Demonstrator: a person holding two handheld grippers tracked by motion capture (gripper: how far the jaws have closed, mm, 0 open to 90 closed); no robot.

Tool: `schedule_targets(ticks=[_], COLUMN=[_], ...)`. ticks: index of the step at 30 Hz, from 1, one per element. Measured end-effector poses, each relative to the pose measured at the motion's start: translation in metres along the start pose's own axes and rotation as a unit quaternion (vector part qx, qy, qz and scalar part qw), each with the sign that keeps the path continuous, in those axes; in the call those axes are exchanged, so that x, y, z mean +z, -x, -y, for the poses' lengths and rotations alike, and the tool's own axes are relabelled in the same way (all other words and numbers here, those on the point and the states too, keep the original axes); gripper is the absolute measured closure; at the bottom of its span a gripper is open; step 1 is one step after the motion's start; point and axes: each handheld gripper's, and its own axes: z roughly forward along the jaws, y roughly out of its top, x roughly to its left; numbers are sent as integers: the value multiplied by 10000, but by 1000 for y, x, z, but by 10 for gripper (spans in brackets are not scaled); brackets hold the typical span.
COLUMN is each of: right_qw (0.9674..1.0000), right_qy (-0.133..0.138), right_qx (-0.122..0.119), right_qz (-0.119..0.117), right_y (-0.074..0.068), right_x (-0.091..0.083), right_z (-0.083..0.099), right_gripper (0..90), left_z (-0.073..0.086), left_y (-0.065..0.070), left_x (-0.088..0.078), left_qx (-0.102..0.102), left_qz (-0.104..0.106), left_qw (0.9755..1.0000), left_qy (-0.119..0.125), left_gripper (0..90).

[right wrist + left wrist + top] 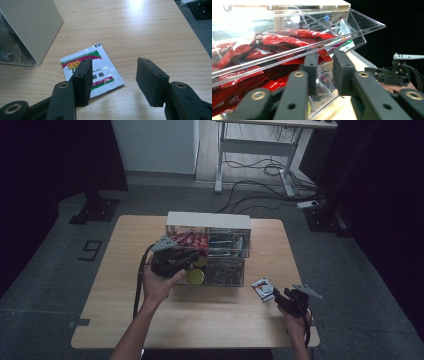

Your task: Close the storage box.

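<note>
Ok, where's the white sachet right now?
In the high view, the white sachet lies flat on the table's right side, between the clear organizer and the right gripper.

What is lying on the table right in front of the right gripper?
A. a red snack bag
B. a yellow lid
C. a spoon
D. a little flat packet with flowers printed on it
D: in the right gripper view, a small flat packet with yellow flowers and a red and green stripe lies on the wooden table, just ahead of the open right gripper.

Clear glossy plastic organizer [352,27], shiny foil sachet [93,72], matt wood-grain tbl [140,30]
</note>
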Motion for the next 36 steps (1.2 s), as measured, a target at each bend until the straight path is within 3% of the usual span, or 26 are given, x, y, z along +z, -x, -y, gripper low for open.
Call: schedule_targets(ticks=[4,11,15,20,26,36], right_qw=[10000,9999,9998,9997,9994,9984], right_qy=[-7,18,44,12,-21,-55], right_qx=[-14,-12,-32,-57,-124,-296], right_qz=[-41,-122,-169,-219,-319,-476], right_y=[-2,-5,-4,-4,-6,-10], right_x=[0,-1,-3,-4,-4,-5], right_z=[0,0,0,1,2,4], right_gripper=[469,469,470,470,469,461], left_z=[3,13,20,29,49,92], left_y=[1,4,8,10,7,-14], left_x=[-4,-8,-11,-13,-16,-15], left_qx=[53,130,246,375,511,252], left_qz=[151,183,28,36,-256,-508], left_qw=[9999,9997,9997,9993,9982,9976], left_qy=[-12,-14,8,0,-151,-401], left_gripper=[636,574,529,473,435,425])
